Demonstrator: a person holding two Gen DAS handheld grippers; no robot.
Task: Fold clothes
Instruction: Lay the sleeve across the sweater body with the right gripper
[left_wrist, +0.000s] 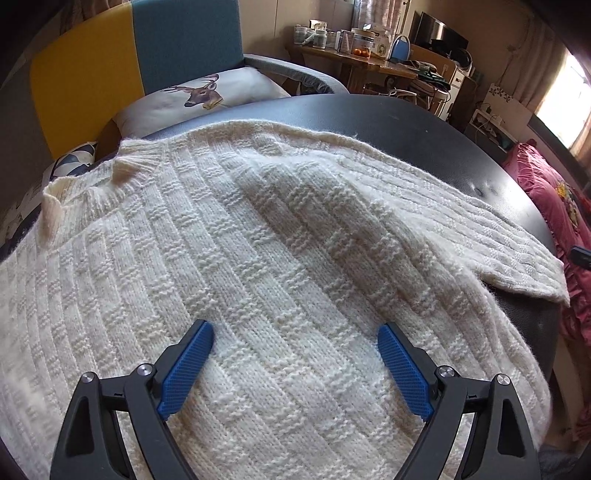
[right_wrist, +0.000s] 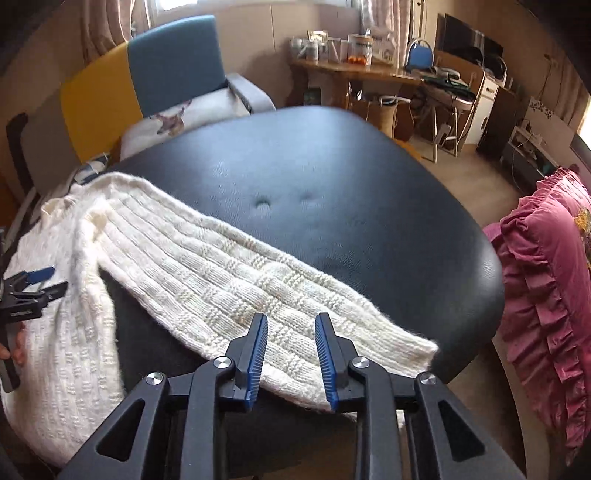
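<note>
The left tongs (left_wrist: 295, 334), black with blue ribbed pads, are standing wide open above the body of the cream-white knitted sweater (left_wrist: 258, 258) and are holding nothing. The right tongs (right_wrist: 291, 328) are partly open, with a narrower gap, over the cuff end of the sweater's long sleeve (right_wrist: 258, 295); whether the pads are touching the wool I cannot tell. The sweater is lying spread on the black leather-like padded worktop (right_wrist: 332, 177), its sleeve stretching out to the right. A magenta ruffled cushion (right_wrist: 546, 288) is sitting beside the worktop on the right. Behind it, a pale pillow with a printed deer head (left_wrist: 207, 92) is resting on a yellow and blue sofa (left_wrist: 110, 70). Farther back, a wooden table (left_wrist: 362, 62) is carrying jars and boxes; their labels are too small to read.
</note>
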